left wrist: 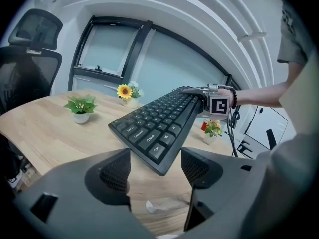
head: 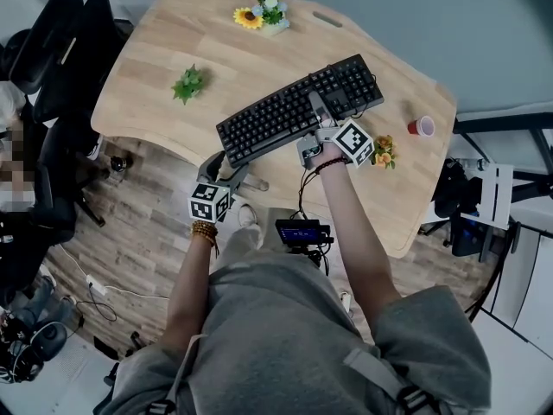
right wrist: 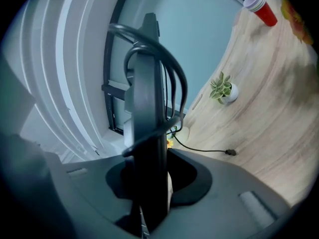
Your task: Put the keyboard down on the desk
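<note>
A black keyboard hangs tilted above the wooden desk. My right gripper is shut on the middle of its near long edge; in the right gripper view the keyboard stands edge-on between the pads, its cable looped over it. My left gripper is at the keyboard's left end with its jaws open. In the left gripper view the keyboard's corner reaches in between the fingertips without touching them. The right gripper's marker cube shows at the keyboard's far end.
On the desk stand a small green plant, a sunflower pot, a red cup and a small flower pot. The keyboard's cable trails over the wood. Black office chairs stand at the left.
</note>
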Demonstrator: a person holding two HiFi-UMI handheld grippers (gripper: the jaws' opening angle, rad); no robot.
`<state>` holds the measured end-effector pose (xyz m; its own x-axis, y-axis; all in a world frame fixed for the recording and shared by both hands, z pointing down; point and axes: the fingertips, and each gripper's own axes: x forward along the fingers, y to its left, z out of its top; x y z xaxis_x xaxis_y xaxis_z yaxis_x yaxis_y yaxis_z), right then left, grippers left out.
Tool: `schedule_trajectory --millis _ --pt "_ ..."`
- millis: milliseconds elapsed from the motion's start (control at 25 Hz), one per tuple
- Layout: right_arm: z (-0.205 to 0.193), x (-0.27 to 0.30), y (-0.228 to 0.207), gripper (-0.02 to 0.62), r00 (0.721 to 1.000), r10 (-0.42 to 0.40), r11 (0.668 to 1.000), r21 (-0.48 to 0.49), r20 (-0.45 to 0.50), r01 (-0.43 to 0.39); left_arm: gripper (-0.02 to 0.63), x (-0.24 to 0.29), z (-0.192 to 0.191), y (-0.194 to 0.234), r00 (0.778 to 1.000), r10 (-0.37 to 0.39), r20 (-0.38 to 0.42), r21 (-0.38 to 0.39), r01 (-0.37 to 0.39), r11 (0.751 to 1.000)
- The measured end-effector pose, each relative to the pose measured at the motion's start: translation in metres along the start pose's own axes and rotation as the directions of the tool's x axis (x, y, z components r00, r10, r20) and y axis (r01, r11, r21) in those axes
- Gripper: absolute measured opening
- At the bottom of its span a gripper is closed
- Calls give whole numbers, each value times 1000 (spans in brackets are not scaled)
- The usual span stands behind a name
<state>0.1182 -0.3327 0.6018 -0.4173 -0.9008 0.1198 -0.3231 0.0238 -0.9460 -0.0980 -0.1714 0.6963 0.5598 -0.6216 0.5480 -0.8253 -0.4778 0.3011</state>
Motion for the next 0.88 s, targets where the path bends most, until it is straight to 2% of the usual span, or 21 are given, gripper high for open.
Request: schedule_trajectory --millis 320,880 --pt "-12 15 -19 104 995 -19 1000 19 -100 20 299 6 -4 24 998 41 -38 -15 -42 999" --pt "-22 32 -71 105 987 -111 988 96 -114 122 282 19 -13 44 992 80 -99 -48 -85 995"
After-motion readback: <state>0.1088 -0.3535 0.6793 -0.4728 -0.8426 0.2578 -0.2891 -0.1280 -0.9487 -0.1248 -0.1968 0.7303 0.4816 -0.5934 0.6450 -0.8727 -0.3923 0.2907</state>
